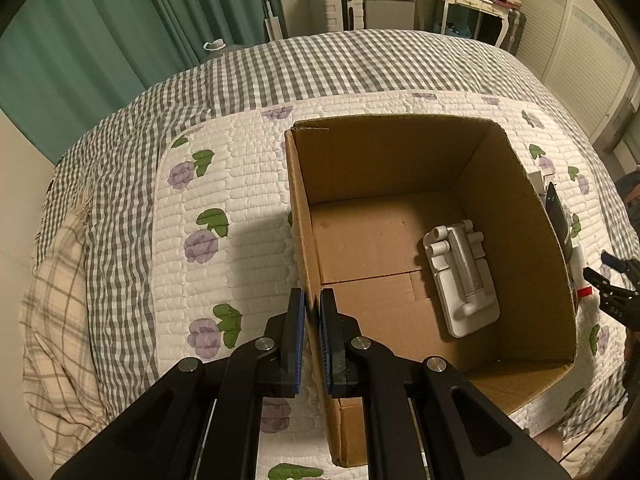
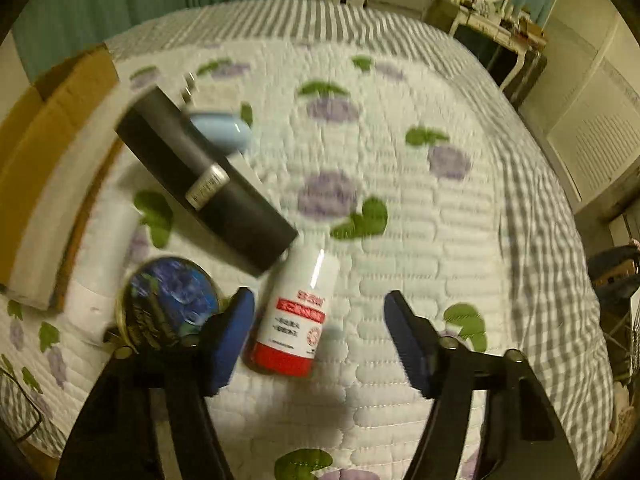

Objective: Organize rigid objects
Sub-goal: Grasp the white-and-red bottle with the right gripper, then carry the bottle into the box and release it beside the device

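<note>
L gripper pinches box wall; R view only: bottle.

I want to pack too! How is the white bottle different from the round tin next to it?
The white bottle is tall, lying on its side; the round tin is low and flat. The bottle has a red cap and red label; the tin's lid is blue with a gold rim. Both rest on the quilt, outside the cardboard box.

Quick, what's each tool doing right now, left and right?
Left tool: shut on the cardboard box wall.
Right tool: open, holding nothing, white bottle lying between its fingers.
</note>
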### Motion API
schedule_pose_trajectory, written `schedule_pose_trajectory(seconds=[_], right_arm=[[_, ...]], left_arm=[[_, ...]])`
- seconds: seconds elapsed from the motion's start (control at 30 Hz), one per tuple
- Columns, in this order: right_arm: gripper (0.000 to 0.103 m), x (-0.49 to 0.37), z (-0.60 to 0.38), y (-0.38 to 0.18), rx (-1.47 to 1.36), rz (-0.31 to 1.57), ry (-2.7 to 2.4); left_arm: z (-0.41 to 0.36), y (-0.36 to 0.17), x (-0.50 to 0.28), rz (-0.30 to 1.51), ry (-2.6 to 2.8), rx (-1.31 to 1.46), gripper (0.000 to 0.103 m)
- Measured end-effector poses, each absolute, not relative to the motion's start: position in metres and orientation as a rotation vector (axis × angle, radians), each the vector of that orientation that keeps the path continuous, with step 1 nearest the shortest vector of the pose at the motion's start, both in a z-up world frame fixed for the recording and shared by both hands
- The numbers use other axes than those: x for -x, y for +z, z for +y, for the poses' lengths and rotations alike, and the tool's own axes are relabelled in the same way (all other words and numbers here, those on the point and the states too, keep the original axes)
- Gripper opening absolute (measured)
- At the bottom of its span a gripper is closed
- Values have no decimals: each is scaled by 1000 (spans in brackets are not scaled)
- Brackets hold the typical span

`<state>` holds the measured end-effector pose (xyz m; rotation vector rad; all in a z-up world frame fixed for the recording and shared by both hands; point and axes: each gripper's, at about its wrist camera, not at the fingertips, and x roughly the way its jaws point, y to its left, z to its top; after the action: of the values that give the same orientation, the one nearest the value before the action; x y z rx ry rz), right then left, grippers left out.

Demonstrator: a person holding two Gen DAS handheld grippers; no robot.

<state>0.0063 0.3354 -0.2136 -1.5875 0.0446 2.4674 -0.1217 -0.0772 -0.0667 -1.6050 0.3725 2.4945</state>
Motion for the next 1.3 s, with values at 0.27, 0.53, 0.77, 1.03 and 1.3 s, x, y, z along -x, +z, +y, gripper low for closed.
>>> schedule_pose_trajectory(seconds=[0.27,0.53,0.77,1.03,1.3], right_arm=[[44,1,339,-235,1647,183,2470],[40,4,340,-239,1675,256,2456],[39,-8,349,-218,1652,333,2486],[39,12,310,-132,1500,188,2677],[38,71,206,-69,1418,108,2975]], left_arm=[[-77,-68,122,378,2497,1604,6],[-77,-67,122,376,2496,1604,6],[-77,-67,123,364,2492,1607,7],[-78,-67,124,353,2483,1602,7],[-77,-68,123,371,2482,1593,6]])
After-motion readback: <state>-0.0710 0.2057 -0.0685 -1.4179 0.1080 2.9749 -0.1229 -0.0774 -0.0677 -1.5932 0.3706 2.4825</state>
